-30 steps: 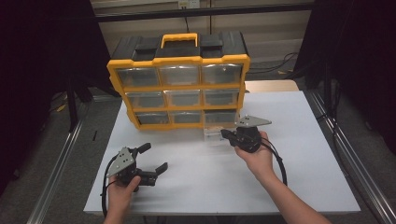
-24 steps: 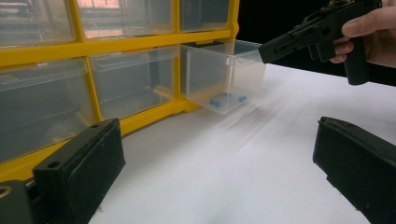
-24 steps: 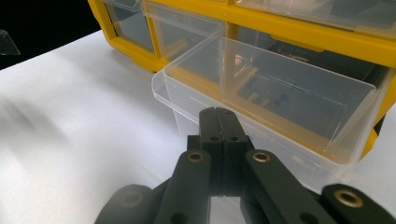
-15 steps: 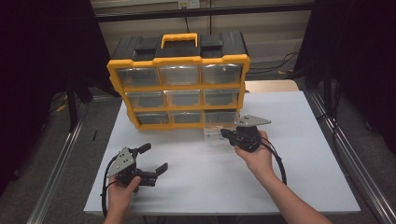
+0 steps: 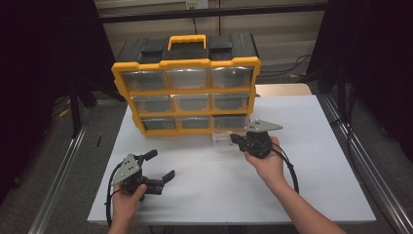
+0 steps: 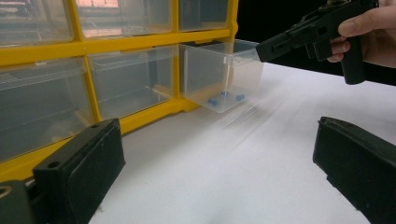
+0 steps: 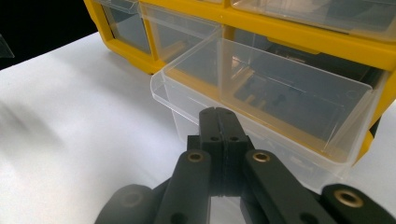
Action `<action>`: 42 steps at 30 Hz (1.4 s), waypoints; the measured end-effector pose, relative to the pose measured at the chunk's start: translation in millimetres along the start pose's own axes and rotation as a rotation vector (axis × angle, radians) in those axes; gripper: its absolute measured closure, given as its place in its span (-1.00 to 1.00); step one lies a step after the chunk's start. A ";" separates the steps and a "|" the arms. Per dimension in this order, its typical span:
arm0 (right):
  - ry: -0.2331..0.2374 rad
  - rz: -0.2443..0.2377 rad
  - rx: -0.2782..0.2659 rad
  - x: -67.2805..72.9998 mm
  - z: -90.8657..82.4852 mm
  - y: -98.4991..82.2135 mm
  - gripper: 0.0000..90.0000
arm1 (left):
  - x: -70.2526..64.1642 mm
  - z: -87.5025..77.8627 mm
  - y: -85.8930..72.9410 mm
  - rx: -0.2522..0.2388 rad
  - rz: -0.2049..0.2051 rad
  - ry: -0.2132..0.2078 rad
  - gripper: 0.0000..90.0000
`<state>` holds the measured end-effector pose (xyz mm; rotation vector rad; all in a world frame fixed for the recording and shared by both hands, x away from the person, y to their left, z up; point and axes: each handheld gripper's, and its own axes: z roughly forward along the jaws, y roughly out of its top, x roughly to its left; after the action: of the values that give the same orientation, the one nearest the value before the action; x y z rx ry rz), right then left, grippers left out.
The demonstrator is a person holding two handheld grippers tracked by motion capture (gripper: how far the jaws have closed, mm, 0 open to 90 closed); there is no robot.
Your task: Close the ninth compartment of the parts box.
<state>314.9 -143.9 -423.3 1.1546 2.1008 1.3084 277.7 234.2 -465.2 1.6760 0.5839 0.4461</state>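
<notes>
Pulling the drawer (image 5: 225, 140) from the organizer (image 5: 187, 87), bottom-right slot: right gripper (image 5: 237, 140), jaws together, sits at its front lip. Left gripper (image 5: 163, 168) rests w/ jaws apart. Next: judged, draw outward, level.

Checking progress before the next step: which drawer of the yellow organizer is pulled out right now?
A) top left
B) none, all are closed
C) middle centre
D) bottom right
D: the clear bottom-right drawer juts out of the yellow organizer onto the table, with small blue pieces inside, right in front of the shut right hand-held gripper.
</notes>
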 end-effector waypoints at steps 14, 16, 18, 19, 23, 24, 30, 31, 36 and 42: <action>-0.013 -0.015 0.003 -1.3 2.4 0.8 1.00 | 0.3 -0.9 0.1 0.007 0.005 0.011 -0.96; -0.015 -0.012 0.000 -2.5 2.8 0.7 1.00 | -0.7 -0.4 0.0 -0.003 -0.008 0.012 -0.96; -0.020 -0.020 0.000 -3.0 3.1 0.7 1.00 | -1.0 -0.4 -0.2 -0.002 -0.009 0.013 -0.96; -0.023 -0.020 0.000 -3.2 3.2 0.8 1.00 | -0.4 -0.5 -0.1 0.000 -0.001 0.010 -0.96; -0.039 -0.019 0.003 -5.2 4.5 0.5 1.00 | 1.2 -0.5 -0.3 -0.009 -0.001 -0.026 -0.96; -0.041 -0.018 0.001 -6.3 4.8 0.2 1.00 | 2.0 -1.1 -0.3 0.003 0.012 -0.026 -0.96; -0.045 -0.012 -0.004 -9.2 4.6 0.5 1.00 | 1.4 -0.7 -0.4 0.006 0.010 -0.012 -0.96; -0.047 -0.012 -0.004 -9.4 4.7 0.5 1.00 | 1.4 -0.7 -0.4 0.006 0.010 -0.013 -0.96; -0.053 -0.010 -0.005 -9.7 5.8 0.8 1.00 | 0.2 -0.9 0.0 0.008 0.010 0.011 -0.96; -0.064 -0.016 -0.007 -11.0 6.5 1.2 1.00 | 0.5 0.0 -0.3 0.005 0.005 0.000 -0.96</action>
<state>326.3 -149.1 -426.2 1.1586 2.0548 1.2538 278.0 234.5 -465.5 1.6823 0.5816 0.4487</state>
